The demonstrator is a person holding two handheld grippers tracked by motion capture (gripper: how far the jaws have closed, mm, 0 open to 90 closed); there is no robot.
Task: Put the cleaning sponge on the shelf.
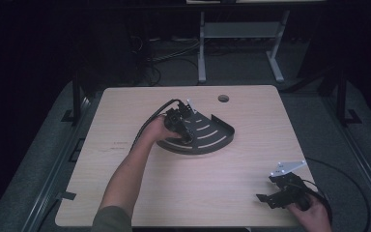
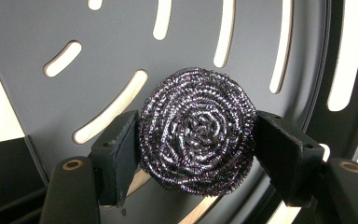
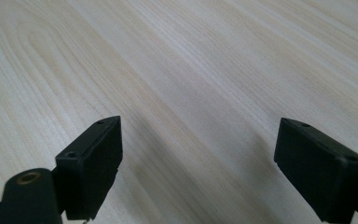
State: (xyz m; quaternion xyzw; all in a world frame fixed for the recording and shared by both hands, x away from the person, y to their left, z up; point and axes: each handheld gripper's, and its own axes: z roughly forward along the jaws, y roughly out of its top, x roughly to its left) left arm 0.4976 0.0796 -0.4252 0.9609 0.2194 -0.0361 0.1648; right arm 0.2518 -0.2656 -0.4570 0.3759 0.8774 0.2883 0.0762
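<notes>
Nearest to the camera, the right gripper rests at the near right corner of the wooden table with its jaws spread wide and nothing between them. Farther in, the left gripper is over the dark quarter-round slotted tray. Its jaws are pinching a steel wool scrubber from both sides. The scrubber is a round, tightly coiled ball of shiny wire, and it looks springy. It seems to press on the tray floor, though contact is hard to confirm. I judge that the grasp is done, while the scrubbing of the tray is probably not yet finished.
</notes>
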